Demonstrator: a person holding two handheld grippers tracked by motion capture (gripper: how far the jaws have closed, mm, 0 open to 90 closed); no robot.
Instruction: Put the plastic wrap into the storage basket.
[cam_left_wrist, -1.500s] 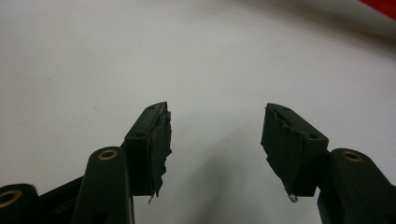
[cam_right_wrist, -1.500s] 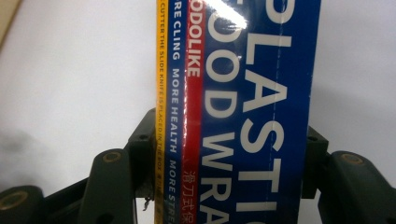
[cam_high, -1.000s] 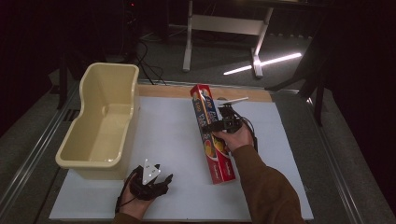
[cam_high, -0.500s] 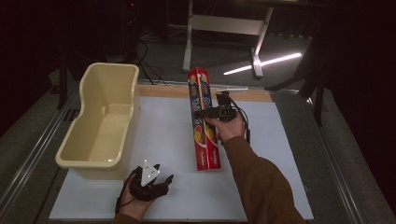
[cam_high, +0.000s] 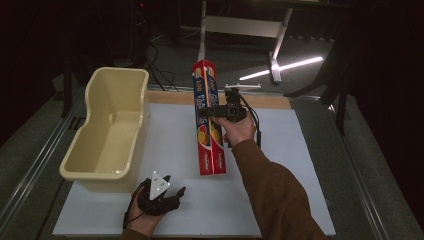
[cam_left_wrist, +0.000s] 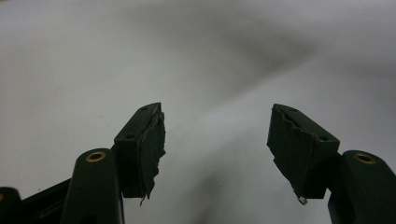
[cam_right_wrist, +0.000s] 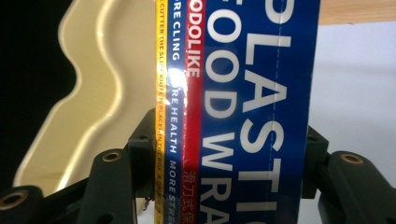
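Cream plastic tub (cam_high: 107, 132) sits along the surface's (cam_high: 280, 200) left edge, mouth up. Plastic wrap box (cam_high: 209, 120) is tilted, far end raised, over mid-surface, clamped mid-length by the right gripper (cam_high: 223, 111). Left gripper (cam_high: 167, 192) idles near the front edge, jaws spread, empty.

1. The place looks like a lab or a recording studio, not a home.
2. A white table board (cam_high: 280, 200) fills the lower frame, with dark surroundings.
3. At the top are cables (cam_high: 160, 70) and a metal stand (cam_high: 240, 25).
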